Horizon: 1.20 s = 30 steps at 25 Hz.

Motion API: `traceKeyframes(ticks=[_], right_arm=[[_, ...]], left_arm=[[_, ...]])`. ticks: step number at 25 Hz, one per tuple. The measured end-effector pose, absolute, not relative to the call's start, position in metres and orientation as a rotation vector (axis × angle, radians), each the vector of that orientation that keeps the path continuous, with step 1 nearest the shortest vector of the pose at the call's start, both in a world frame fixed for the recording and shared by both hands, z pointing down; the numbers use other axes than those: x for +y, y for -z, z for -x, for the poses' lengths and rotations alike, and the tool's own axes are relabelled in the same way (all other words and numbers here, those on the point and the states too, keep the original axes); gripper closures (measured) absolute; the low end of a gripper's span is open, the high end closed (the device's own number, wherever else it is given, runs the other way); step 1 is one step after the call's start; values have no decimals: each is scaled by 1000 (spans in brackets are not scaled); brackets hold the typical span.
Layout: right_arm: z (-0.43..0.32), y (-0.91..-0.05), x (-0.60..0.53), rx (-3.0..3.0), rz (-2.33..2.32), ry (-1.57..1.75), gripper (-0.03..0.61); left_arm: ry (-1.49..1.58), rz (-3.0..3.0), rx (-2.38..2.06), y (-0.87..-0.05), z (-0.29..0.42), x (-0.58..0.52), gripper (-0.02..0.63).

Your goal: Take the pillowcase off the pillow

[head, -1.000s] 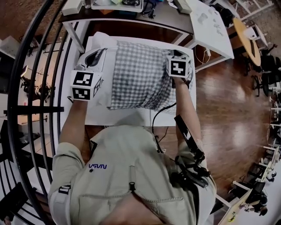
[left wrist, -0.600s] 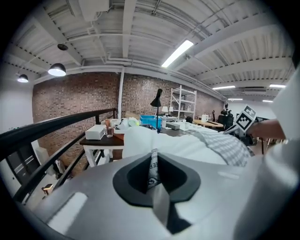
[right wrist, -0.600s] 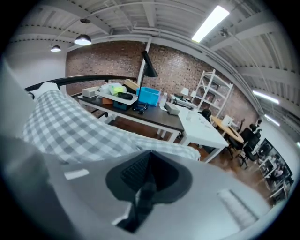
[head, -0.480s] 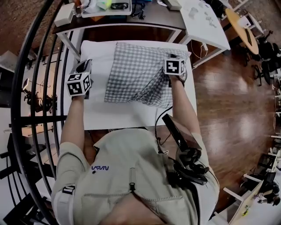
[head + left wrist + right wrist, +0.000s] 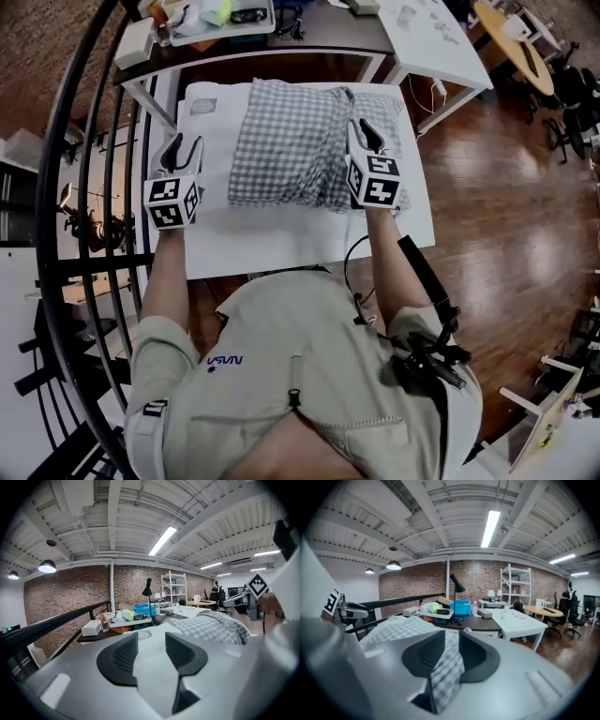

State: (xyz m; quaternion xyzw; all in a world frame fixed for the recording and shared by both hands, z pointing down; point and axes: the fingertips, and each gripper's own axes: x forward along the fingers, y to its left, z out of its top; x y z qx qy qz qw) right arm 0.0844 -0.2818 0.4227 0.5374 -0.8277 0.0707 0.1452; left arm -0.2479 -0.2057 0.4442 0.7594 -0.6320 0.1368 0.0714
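Note:
A grey-and-white checked pillowcase (image 5: 291,141) lies rumpled on the white table (image 5: 281,248), with the white pillow (image 5: 214,131) showing at its left side. My left gripper (image 5: 181,145) rests at the pillow's left edge. Its jaws have just been opening and stand apart in the left gripper view (image 5: 151,641), with white pillow cloth between them. My right gripper (image 5: 361,131) sits on the pillowcase's right edge. Its jaws (image 5: 451,637) have also just been opening, and a fold of checked cloth (image 5: 447,667) lies loose in the gap.
Behind the table stands a dark desk (image 5: 309,42) with a tray (image 5: 211,17) of small items. A white table (image 5: 431,37) is at the back right. Black railings (image 5: 84,141) run along the left, wooden floor (image 5: 497,206) lies to the right.
The pillowcase, held up a second ago, now lies on the table. Both grippers came lower and nearer to me. Both pairs of jaws, shut before, now stand apart.

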Motion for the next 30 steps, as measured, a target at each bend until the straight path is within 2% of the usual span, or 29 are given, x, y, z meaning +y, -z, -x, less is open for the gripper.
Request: traceKeyframes(ticks=[3,5,8,10,11,13,15,16,19,25,28,30], right_arm=[[-59,-438,-223,-2395,-1464,-196,464],[-43,-462,-192,-2349,-1414,-212,411],[-29,-512,-164,-2243,-1333,-270,369],[-23,-544,-157,-2168,-1274,-282,364],[-21,-556,-157,-2135,-1256,-271,364],[-21,-570,-164,-2088,-1251,-242,364],[-23,-577,-172,-2063,-1263,-227,407],[-25,-577,-174,-2057,-1269,-220,442],[-34,-566,-176,-2069,-1300,-204,525],[-48,-548,-177,-2086,-1364,-214,540],[-48,-551,-177,-2091,-1342,-229,539],[-48,-551,-177,-2092,-1338,-229,540]], left_arm=[[-536,-2345,-1793,-467,219,-167,390],[-646,-2355,-1697,-496,200,-149,338],[-753,-2305,-1598,-541,188,-140,296],[-799,-2274,-1572,-561,189,-140,296],[-814,-2273,-1557,-568,188,-140,318],[-845,-2294,-1508,-573,180,-139,433],[-867,-2314,-1481,-573,171,-138,548],[-862,-2318,-1491,-571,169,-139,581],[-768,-2340,-1549,-555,172,-143,591],[-553,-2403,-1518,-526,173,-130,589],[-546,-2374,-1539,-531,184,-124,583],[-599,-2339,-1516,-546,186,-126,504]])
